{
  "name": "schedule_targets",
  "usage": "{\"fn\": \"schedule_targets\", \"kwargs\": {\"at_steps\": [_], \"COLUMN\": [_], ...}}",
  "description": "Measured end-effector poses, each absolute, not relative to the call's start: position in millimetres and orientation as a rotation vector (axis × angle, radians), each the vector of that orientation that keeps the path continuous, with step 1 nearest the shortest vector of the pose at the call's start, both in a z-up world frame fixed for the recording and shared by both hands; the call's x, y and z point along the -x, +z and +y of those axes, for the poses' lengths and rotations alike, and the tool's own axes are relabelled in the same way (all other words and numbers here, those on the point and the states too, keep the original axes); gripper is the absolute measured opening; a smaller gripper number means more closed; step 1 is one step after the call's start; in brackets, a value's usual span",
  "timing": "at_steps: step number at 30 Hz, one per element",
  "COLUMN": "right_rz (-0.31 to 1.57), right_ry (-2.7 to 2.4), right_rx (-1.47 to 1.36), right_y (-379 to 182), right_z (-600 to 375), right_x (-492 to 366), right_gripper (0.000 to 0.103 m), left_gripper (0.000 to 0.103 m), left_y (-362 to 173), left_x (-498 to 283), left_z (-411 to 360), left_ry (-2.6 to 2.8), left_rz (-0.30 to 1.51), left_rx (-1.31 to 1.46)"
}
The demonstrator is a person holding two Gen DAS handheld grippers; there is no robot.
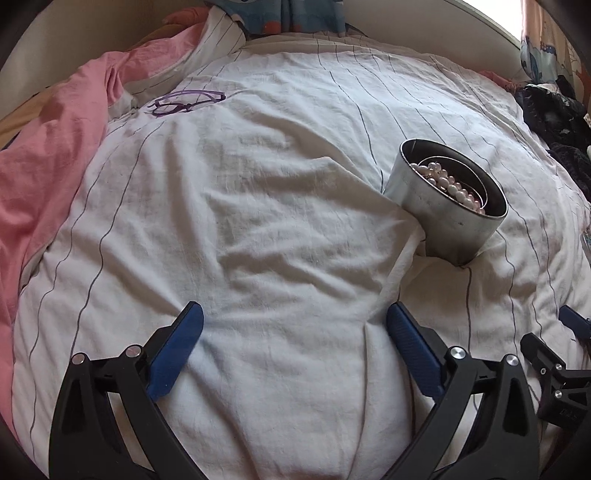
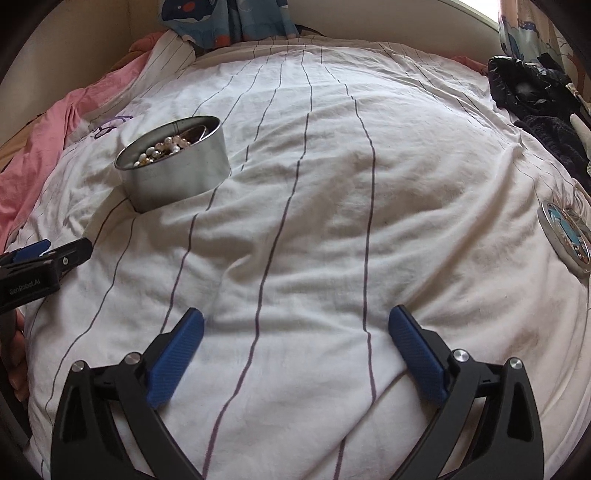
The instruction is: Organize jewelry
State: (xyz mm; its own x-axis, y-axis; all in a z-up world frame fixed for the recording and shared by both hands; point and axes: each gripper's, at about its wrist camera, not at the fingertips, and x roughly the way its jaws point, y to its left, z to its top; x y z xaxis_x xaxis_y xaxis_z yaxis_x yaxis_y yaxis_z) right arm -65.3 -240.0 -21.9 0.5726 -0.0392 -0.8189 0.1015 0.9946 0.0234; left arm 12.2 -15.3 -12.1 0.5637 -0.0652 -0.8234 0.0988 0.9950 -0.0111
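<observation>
Soft daylight fills both views, coming from a blown-out window (image 1: pixel 491 18) at the upper right of each frame, where detail is lost to glare. The white duvet (image 1: pixel 277 206) is evenly lit, its creases casting gentle shadows. The metal tin (image 1: pixel 443 206) throws a short dark shadow at its base. Fisheye distortion bulges the bed into a dome and bends its stripes, with dark vignetting in the corners. Focus is fairly sharp in the centre and softer toward the edges.

"GenRobot.AI" in pale letters on the black left gripper (image 2: pixel 44 254) body, right-wrist view
</observation>
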Motion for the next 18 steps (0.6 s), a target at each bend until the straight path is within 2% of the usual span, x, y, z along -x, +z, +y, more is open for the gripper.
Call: {"fn": "schedule_targets", "kwargs": {"at_steps": [11,15,18], "right_rz": [0.956,0.928,0.957], "right_ry": [-0.089,-0.108,-0.136], "right_rx": [-0.07,-0.074,-0.095], "right_y": [-22,-14,-19], "right_z": [-239,-246,-254], "right_x": [64,62,57], "right_gripper": [0.096,0.096,0.096], "left_gripper": [0.096,0.096,0.096], "left_y": [-16,-6,-16], "left_x": [-16,-15,-24], "left_z": [-14,-11,3], "left_ry": [-0.108,-0.068,-0.075], "left_rz": [0.986,0.935,0.99], "left_rx": [-0.038,-0.127,-0.046]}}
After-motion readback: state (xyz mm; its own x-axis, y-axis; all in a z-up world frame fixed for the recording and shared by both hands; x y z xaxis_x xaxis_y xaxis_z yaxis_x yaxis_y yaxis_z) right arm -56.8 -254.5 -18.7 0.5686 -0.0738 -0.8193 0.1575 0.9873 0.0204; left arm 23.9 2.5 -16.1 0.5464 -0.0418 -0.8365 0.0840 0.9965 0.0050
